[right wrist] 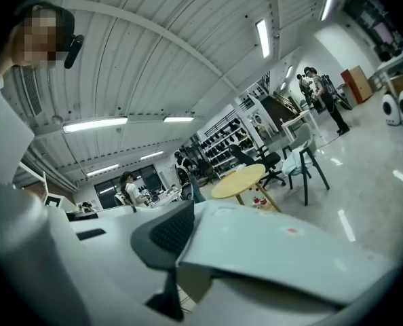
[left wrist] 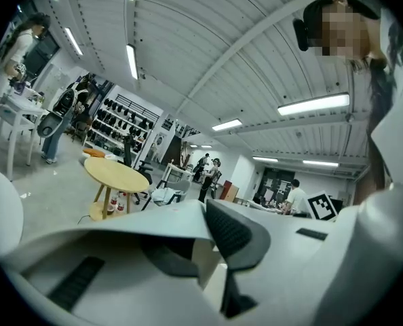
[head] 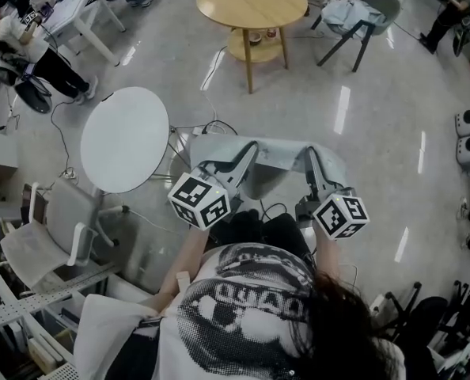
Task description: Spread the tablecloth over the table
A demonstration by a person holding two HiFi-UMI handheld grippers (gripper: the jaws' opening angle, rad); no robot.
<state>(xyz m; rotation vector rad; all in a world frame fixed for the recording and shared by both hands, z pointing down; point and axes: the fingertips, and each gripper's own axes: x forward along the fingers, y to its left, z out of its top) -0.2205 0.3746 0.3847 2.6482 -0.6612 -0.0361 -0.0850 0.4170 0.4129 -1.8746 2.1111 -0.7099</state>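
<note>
A pale grey-blue tablecloth (head: 276,158) hangs folded between my two grippers, held up in front of the person's body. My left gripper (head: 248,153) is shut on its left edge and my right gripper (head: 308,160) on its right edge. In the left gripper view the cloth (left wrist: 113,231) lies pinched against the dark ribbed pad (left wrist: 237,235). In the right gripper view the cloth (right wrist: 283,244) spreads over the lower jaw beside the black pad (right wrist: 166,233). The white round table (head: 125,138) stands to the left of the cloth, bare on top.
A round wooden table (head: 251,0) with a lower shelf stands farther ahead, and a grey chair (head: 363,16) with cloth on it is to its right. A white chair (head: 54,229) and cables (head: 207,127) lie near the white table. People work at desks at the far left.
</note>
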